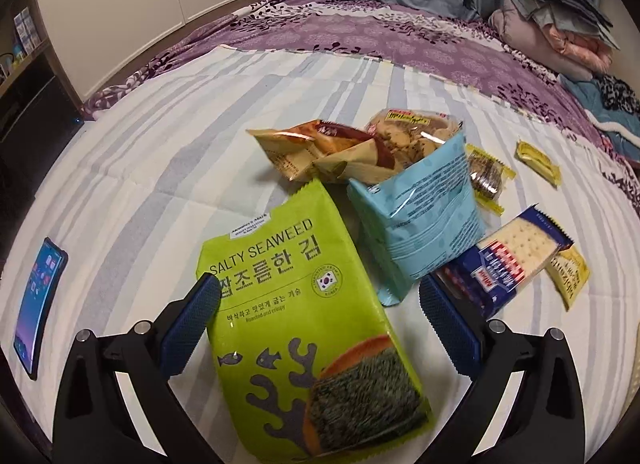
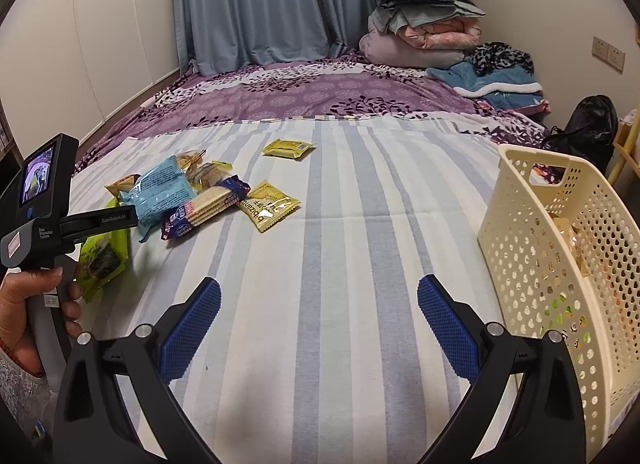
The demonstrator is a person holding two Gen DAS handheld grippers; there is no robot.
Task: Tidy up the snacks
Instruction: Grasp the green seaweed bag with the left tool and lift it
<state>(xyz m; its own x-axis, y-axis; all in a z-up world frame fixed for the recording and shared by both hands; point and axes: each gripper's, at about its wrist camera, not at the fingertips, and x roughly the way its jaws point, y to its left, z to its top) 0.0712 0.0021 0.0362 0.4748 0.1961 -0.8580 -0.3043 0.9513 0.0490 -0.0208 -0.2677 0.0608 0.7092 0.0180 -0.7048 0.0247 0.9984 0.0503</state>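
Basket [image 2: 520, 200] with wrapped snacks [image 2: 568, 240] inside; left gripper [image 1: 320, 304] and right gripper [image 2: 319, 304] both wide, empty.

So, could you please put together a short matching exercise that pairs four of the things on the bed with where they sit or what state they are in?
Things:
1. green seaweed packet
2. cream basket
3. phone
4. light blue bag

Places or states:
A. lies flat at the far left of the left wrist view, screen lit
B. stands at the right edge of the right wrist view, with snacks inside
C. lies between the open fingers of the left gripper
D. props up in the snack pile, just right of the seaweed packet

Pairs: 1-C, 2-B, 3-A, 4-D
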